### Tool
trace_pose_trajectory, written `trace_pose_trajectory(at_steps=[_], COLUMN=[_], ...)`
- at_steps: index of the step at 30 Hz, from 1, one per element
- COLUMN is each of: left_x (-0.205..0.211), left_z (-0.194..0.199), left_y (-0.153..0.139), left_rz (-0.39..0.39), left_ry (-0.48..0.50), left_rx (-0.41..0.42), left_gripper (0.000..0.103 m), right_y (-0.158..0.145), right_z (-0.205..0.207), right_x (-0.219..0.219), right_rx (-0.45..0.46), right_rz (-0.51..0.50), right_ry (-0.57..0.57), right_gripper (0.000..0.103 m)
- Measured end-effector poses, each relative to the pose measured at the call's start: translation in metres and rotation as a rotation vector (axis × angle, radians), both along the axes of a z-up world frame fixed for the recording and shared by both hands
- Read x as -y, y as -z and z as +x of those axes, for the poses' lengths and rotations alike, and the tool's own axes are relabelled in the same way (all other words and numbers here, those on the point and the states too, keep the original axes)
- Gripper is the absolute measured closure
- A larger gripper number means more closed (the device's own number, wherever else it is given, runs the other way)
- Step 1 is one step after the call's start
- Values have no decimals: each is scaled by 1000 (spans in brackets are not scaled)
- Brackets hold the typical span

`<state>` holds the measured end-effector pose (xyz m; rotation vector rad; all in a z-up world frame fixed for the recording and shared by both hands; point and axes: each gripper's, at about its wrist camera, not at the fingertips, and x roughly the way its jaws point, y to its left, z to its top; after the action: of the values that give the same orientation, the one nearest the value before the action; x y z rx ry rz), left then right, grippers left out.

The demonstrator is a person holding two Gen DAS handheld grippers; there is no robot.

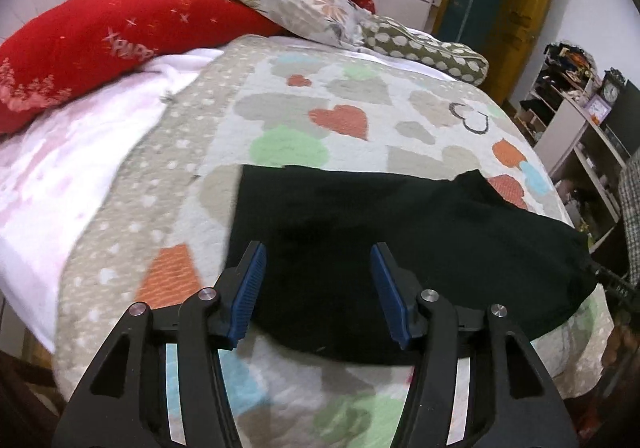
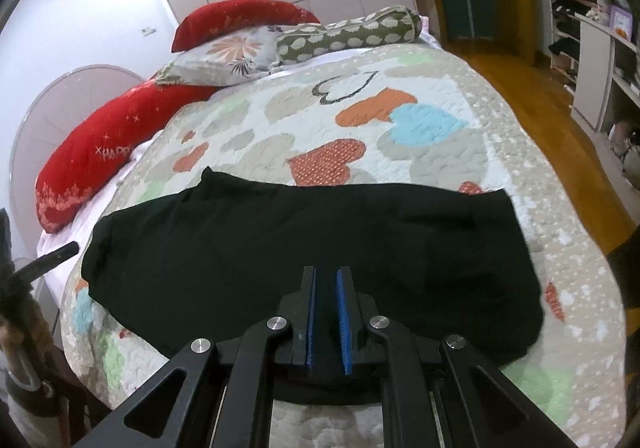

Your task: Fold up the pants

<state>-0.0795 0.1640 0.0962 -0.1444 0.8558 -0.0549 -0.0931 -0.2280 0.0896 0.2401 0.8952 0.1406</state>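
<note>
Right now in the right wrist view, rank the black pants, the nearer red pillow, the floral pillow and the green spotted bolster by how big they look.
1. black pants
2. red pillow
3. floral pillow and green spotted bolster: look alike, and both lie farthest away, so unranked.

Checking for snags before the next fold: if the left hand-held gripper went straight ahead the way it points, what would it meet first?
Most likely the black pants, which lie on the quilt directly ahead of the open left hand-held gripper. Depth is unclear.
</note>
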Motion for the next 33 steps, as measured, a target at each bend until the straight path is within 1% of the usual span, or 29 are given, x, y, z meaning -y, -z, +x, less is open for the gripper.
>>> trace_pose_trajectory(at_steps=[4,7,10,14,16,21,23,25,27,30,33], left_x=[15,20,20,15,14,19,20,20,24,39,63], left_z=[12,20,30,43,44,43,42,39,36,33,34], left_y=[9,18,33,58,64,62,59,54,47,38,28], left_rz=[32,47,54,39,39,68,47,-19,-43,-49,-49], left_ry=[0,1,-6,-20,-21,-16,-4,20,34,79,150], left_rx=[9,7,-16,-77,-69,-61,-71,-70,-61,-51,-43], left_gripper=[49,49,49,49,49,47,47,47,47,47,47], right_y=[6,11,17,24,29,37,37,36,36,32,21], right_z=[2,3,6,9,10,12,12,11,10,5,-8], right_x=[5,11,14,17,17,18,17,17,18,21,27], right_rx=[-17,-32,-56,-73,-80,-84,-80,-79,-77,-71,-55], right_rz=[-7,-22,-65,-93,-104,-101,-107,-102,-93,-73,-68], right_ry=[22,43,64,83,89,99,97,96,95,96,98], right_gripper=[94,90,87,86,86,86,85,85,85,85,84])
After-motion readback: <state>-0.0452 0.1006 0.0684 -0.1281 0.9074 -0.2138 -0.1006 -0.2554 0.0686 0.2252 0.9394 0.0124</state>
